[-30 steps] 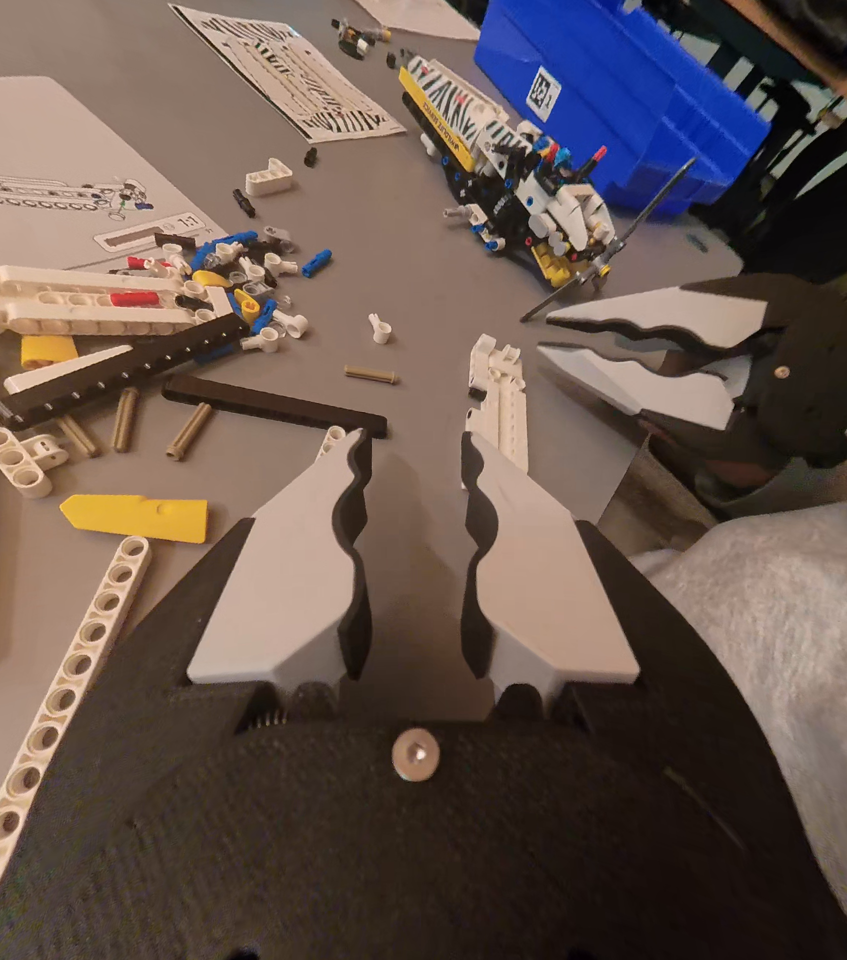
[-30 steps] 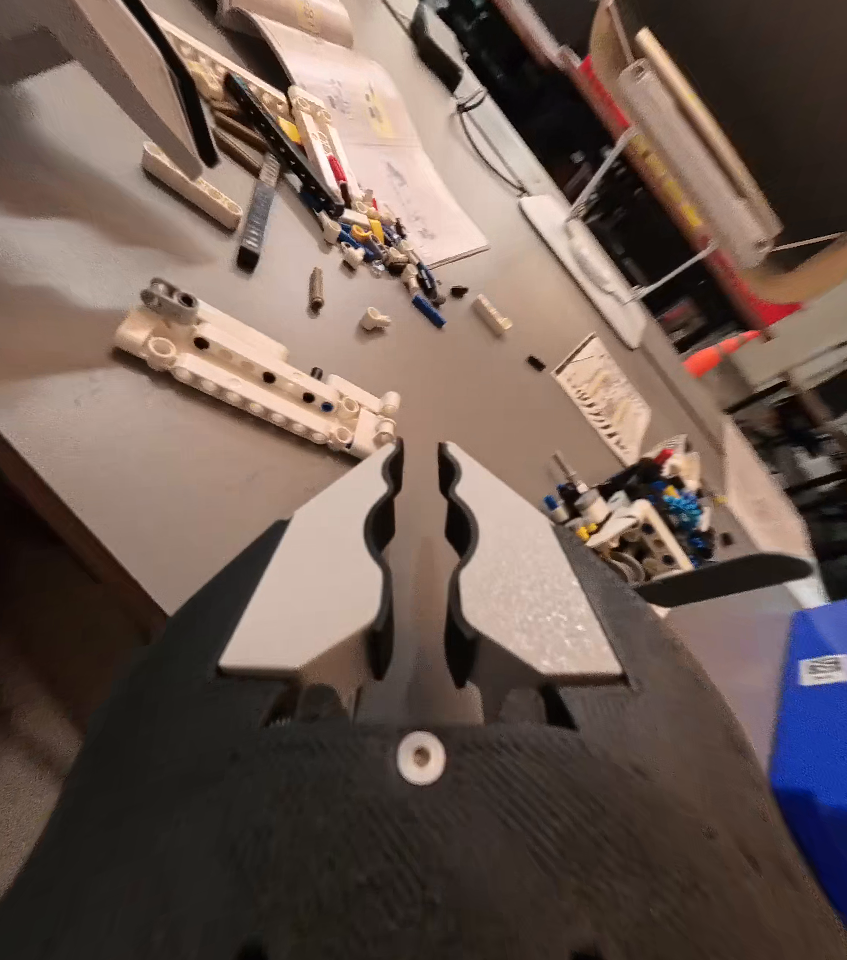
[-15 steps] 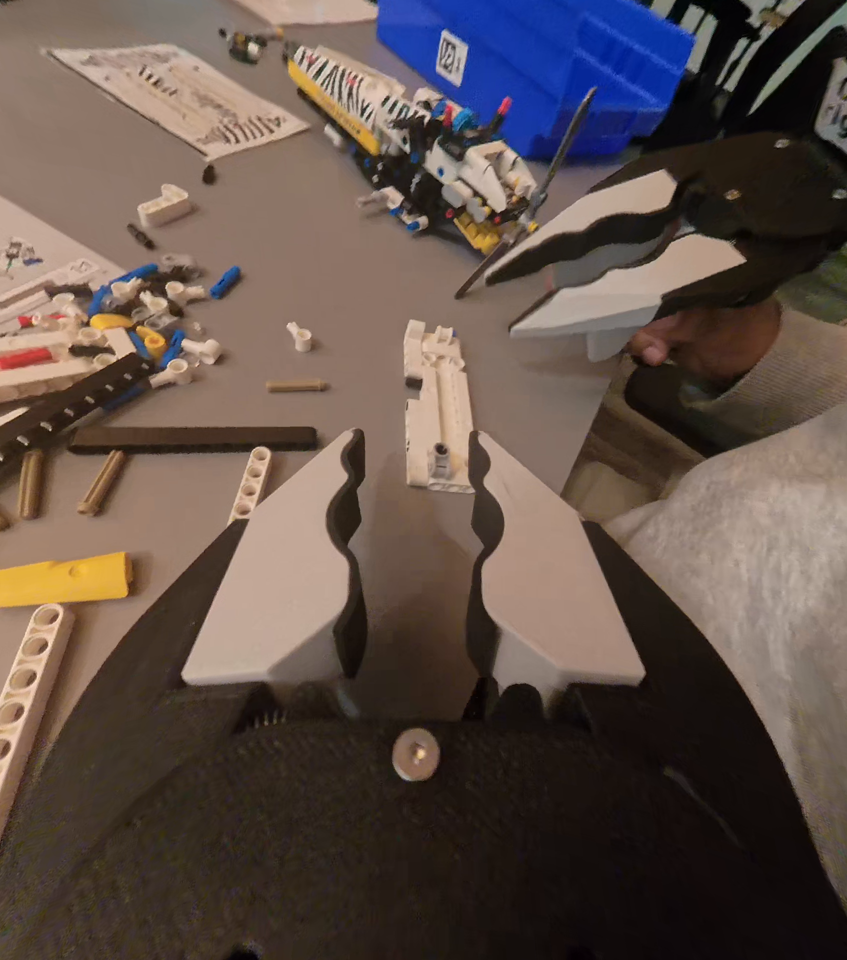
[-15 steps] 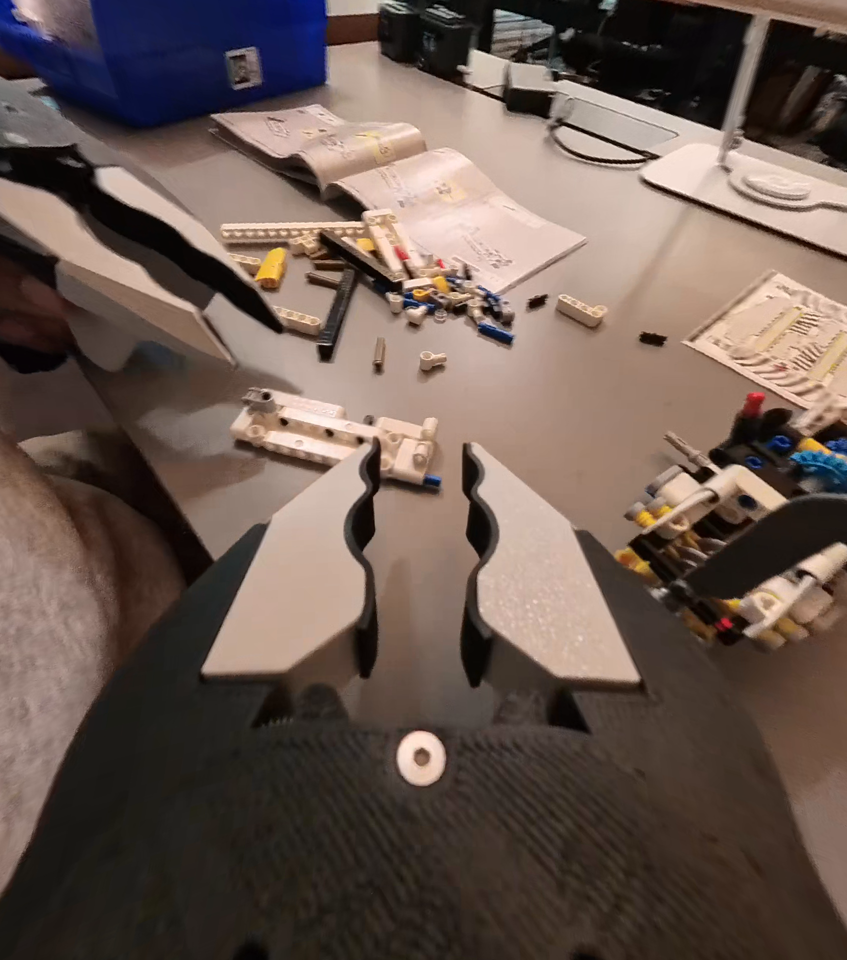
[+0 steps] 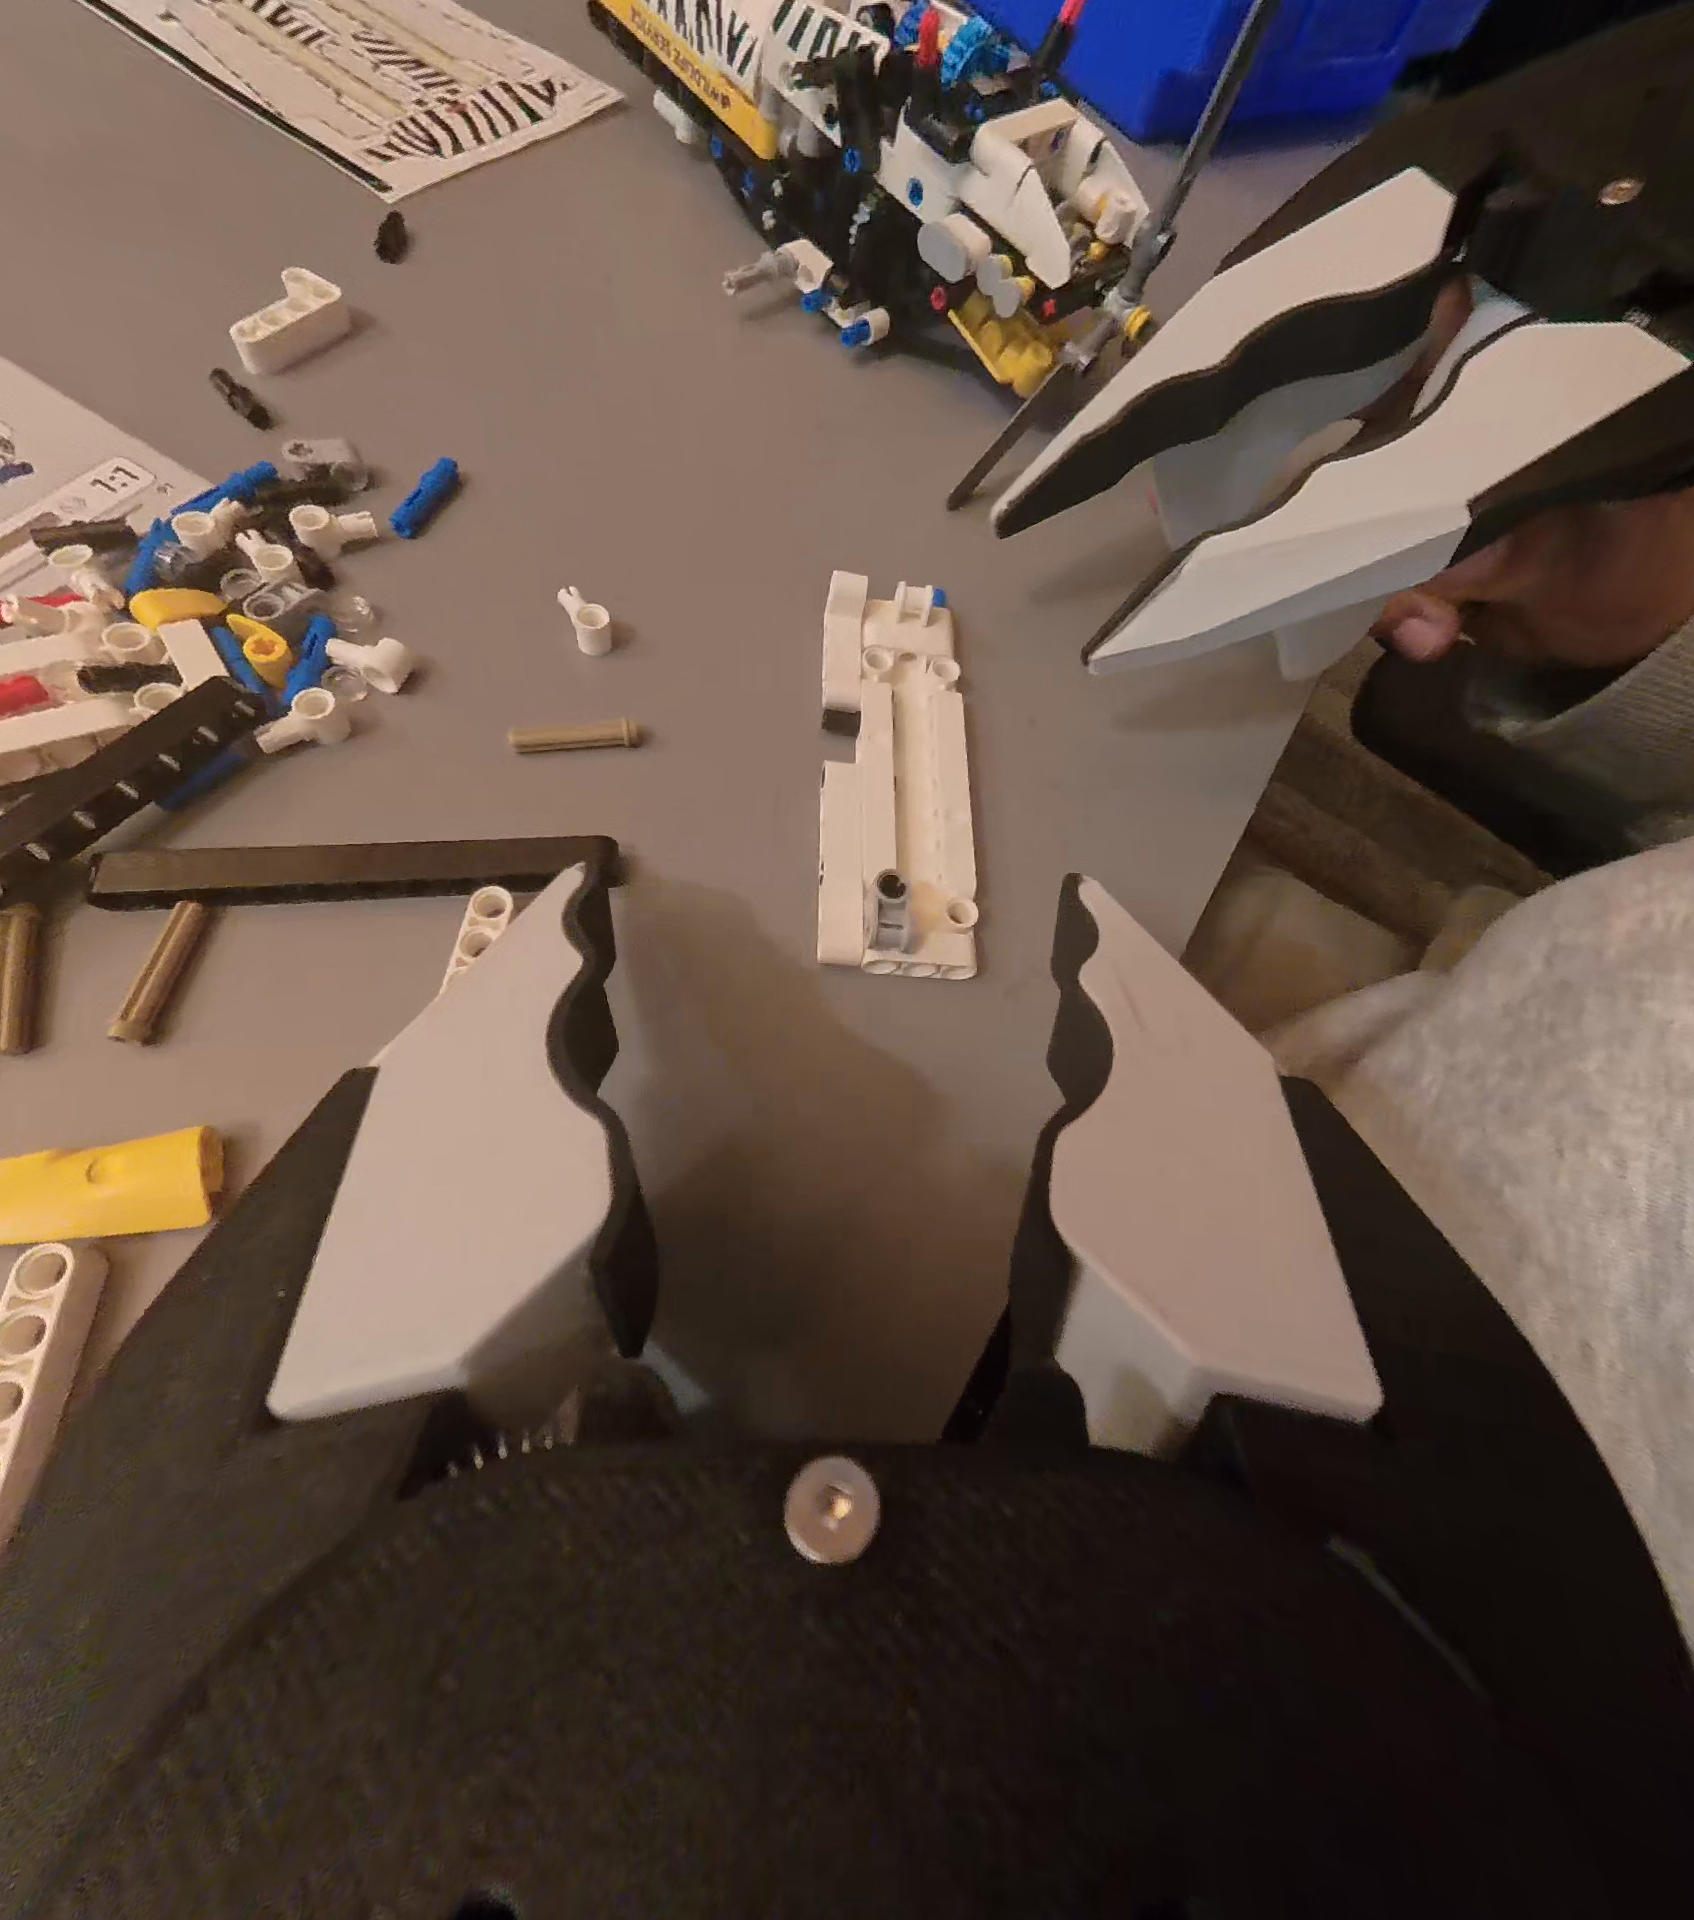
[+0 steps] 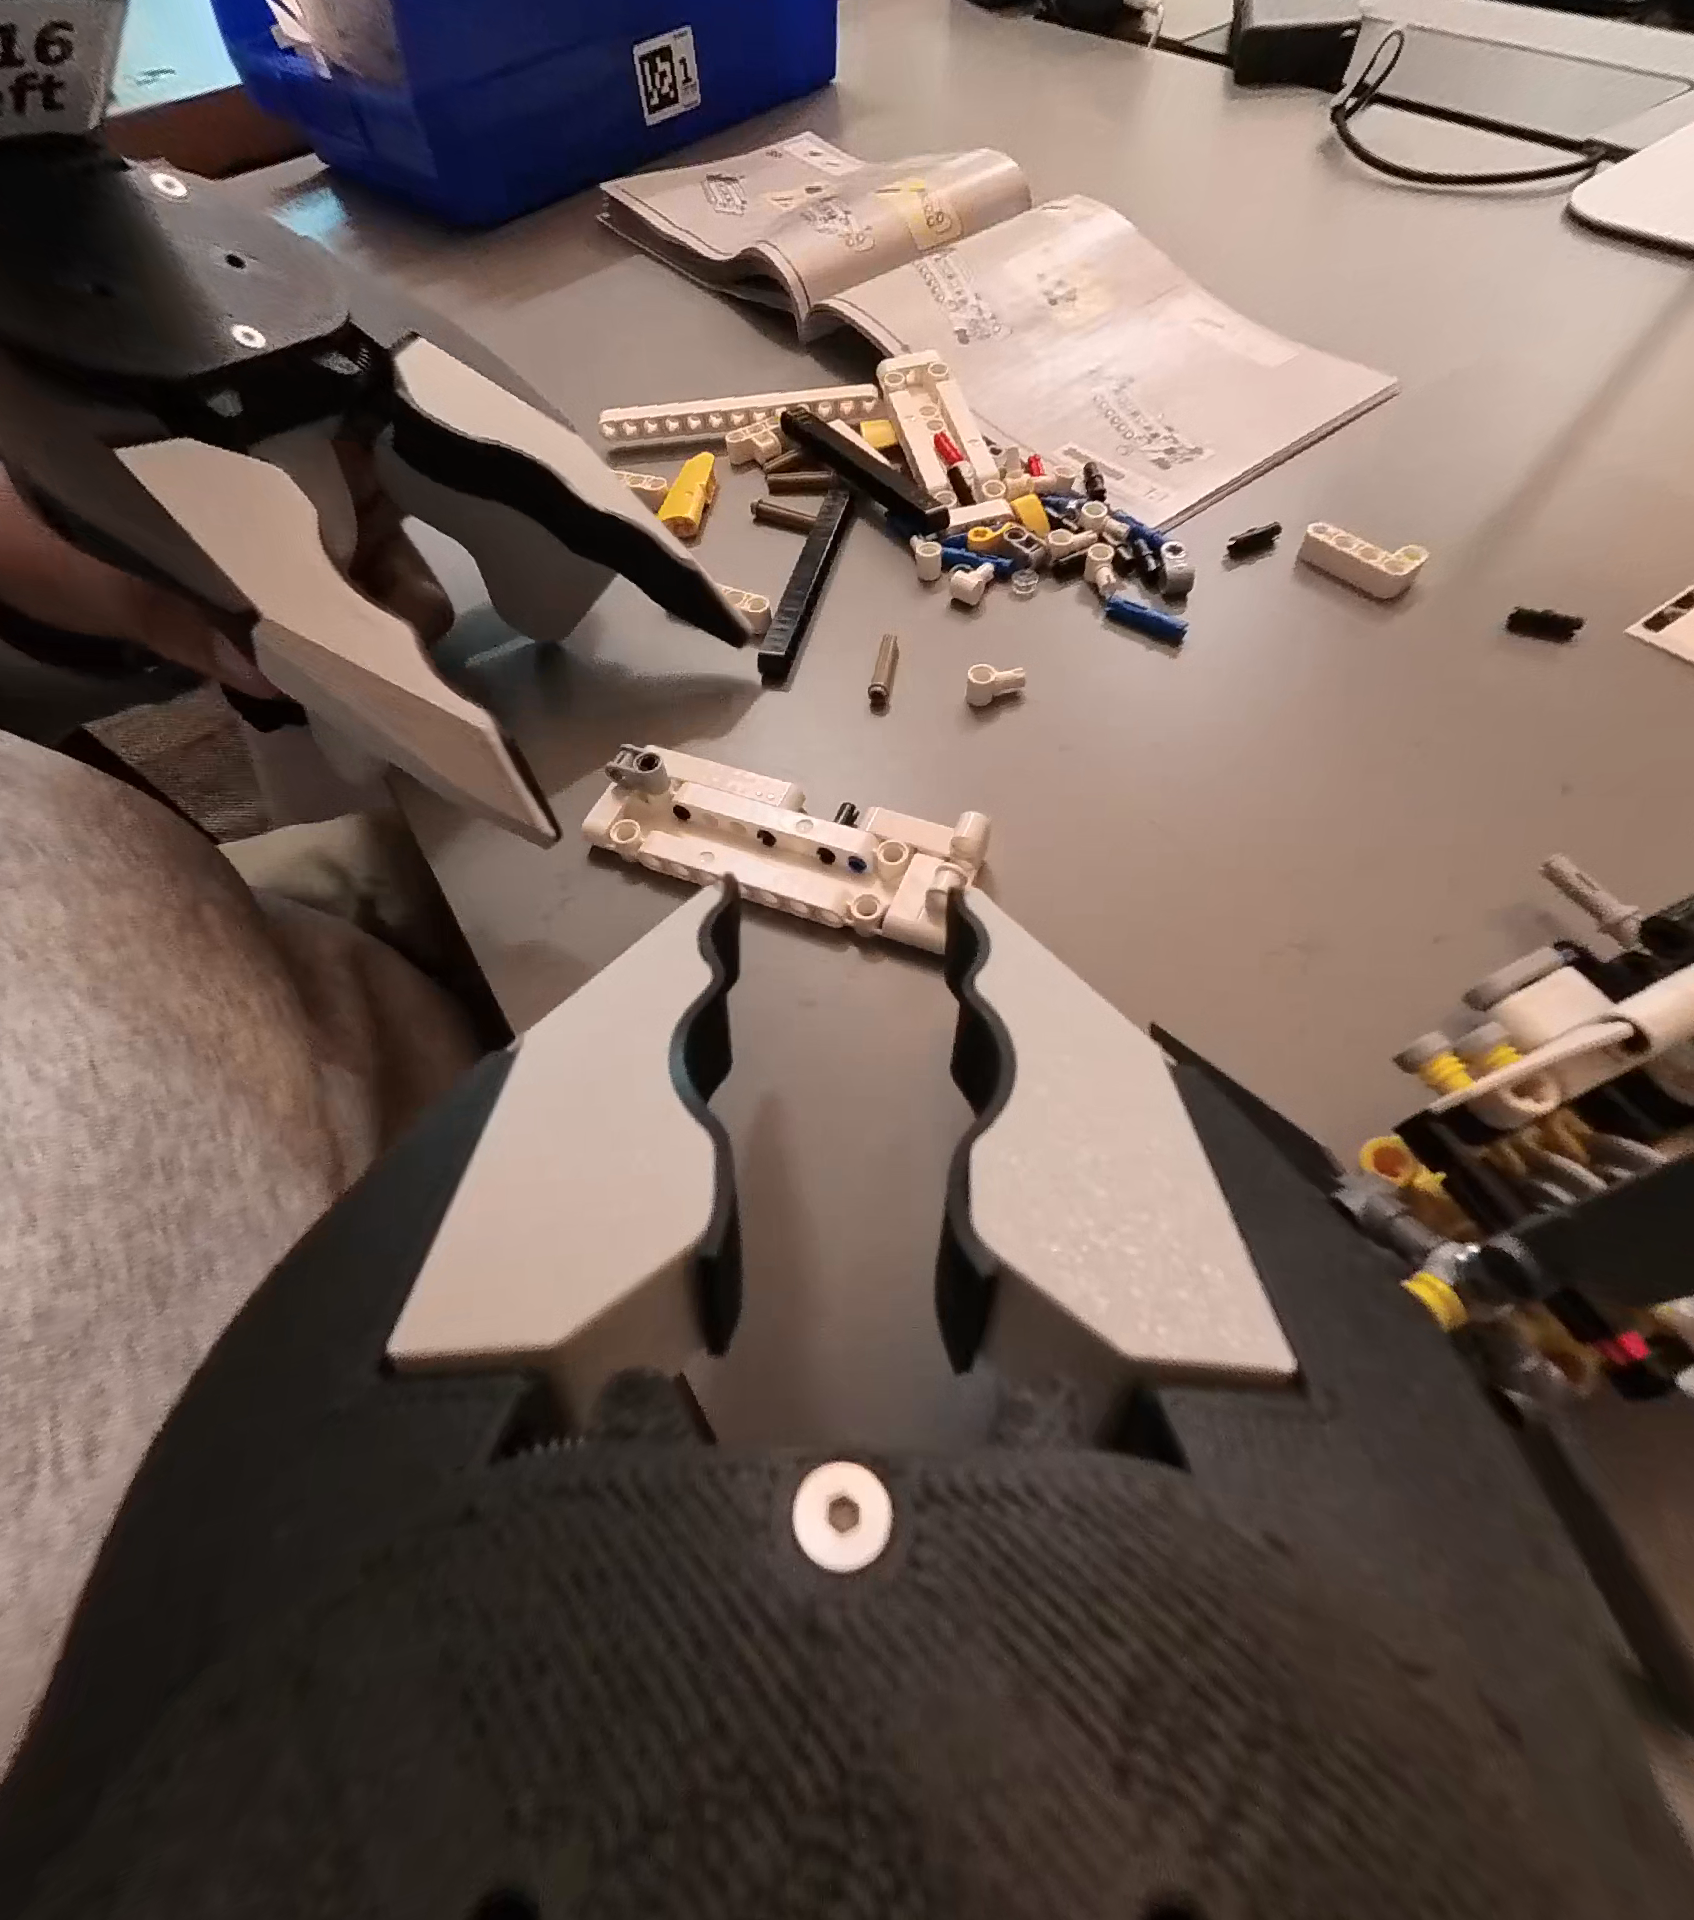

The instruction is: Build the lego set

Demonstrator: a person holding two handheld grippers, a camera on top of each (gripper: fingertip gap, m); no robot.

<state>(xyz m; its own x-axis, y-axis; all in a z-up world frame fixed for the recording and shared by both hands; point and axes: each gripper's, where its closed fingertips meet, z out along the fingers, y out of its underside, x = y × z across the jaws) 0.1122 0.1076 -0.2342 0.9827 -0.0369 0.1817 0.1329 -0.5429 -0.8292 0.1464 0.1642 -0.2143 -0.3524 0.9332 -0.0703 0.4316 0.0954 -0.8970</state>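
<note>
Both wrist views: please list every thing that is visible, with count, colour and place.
White sub-assembly: one, white, table near edge, between both grippers.
Model: one, white, black and yellow, zebra stripes, far side.
Loose parts pile: many, mixed colours, beside the booklet.
Black beam: one, black, before the left gripper.
Yellow panel: one, yellow, left.
Instruction booklet: one, grey, open.
Sticker sheet: one, striped, far left.
Blue bin: one, blue, far edge.
Table: one, grey.
Left gripper: jaws open, empty.
Right gripper: jaws open, empty.
</note>
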